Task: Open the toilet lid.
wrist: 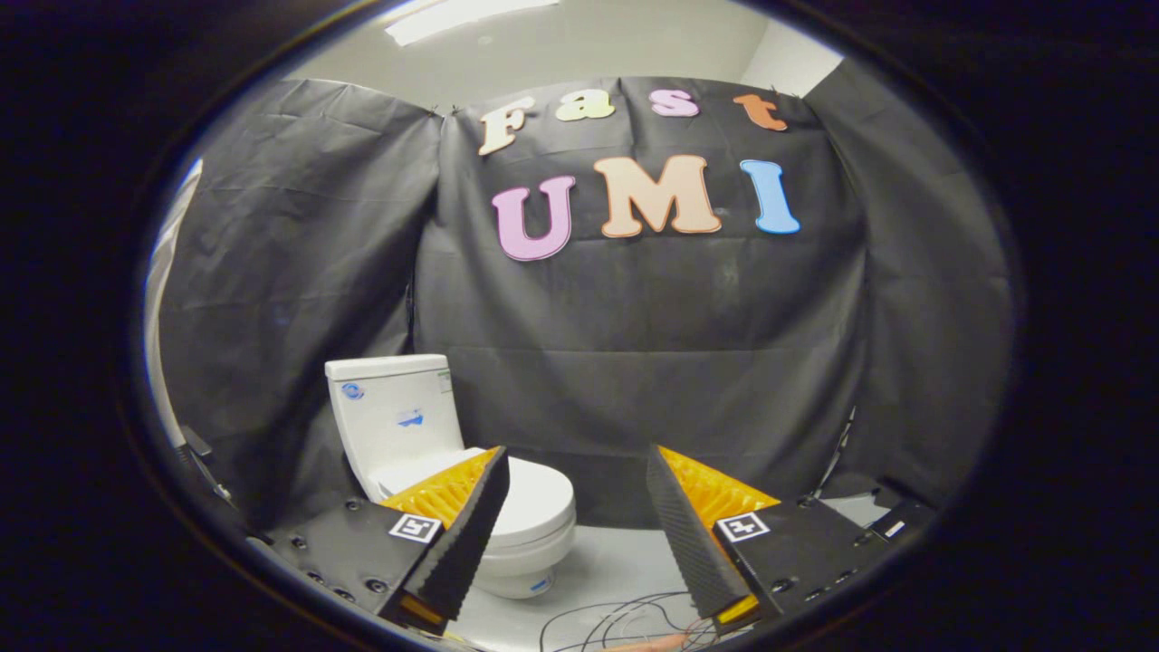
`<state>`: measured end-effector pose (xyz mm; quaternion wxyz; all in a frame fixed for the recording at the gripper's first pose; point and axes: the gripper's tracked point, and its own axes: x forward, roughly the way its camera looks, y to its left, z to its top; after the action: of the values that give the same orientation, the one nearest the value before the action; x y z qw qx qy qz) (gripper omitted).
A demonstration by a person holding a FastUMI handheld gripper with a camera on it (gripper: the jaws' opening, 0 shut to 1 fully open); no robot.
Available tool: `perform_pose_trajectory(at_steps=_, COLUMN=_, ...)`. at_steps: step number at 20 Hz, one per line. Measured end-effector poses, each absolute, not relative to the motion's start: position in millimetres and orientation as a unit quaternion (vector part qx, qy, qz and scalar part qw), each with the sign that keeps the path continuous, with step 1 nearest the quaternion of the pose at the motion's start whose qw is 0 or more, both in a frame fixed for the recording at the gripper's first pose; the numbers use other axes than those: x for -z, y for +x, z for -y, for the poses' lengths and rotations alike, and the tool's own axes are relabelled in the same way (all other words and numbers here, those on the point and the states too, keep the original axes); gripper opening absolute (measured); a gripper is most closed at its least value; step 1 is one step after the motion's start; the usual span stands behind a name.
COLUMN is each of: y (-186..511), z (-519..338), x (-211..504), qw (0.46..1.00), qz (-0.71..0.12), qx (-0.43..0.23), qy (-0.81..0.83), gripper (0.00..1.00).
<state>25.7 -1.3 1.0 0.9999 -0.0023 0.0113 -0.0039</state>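
Here's the hand-held gripper (575, 475), fingers spread wide and pinching nothing, with open floor showing in the gap between them. Each finger (466, 534) is a wedge: ribbed black rubber on the inner face, ridged orange plastic on the outer. Both sit on matte black bases dotted with screws, and each base carries a small square black-and-white marker (415, 527).

Beyond the left finger stands the toilet (398, 426), glossy white ceramic, compact and rounded. Its boxy tank has a flat top; there's a round blue emblem near the tank's upper corner, a blue sticker lower on its side and a small tag at the edge, all too small to read. The toilet lid (539, 500) is down, a smooth oval lying flat over the bowl, partly hidden behind the left fingertip. A small blue mark sits on the base of the bowl.

On the pale grey floor (607, 561), thin dark cables (625, 616) loop just below the fingers. Behind everything hangs creased black cloth (634, 344).
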Motion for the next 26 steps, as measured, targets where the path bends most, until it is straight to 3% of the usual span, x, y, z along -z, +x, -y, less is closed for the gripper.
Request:
perform_pose_trajectory(at_steps=7, y=31.7, z=1.9, x=3.6, qw=1.0, qz=-0.024, qx=0.005, qy=-0.002, gripper=0.95)
perform_pose_trajectory(at_steps=13, y=44.0, z=5.2, x=22.8, qw=0.997, qz=-0.072, qx=0.009, qy=-0.003, gripper=0.78)
perform_pose_trajectory(at_steps=26, y=53.7, z=10.7, x=14.8, qw=0.999, qz=-0.044, qx=0.015, qy=0.01, gripper=0.78)
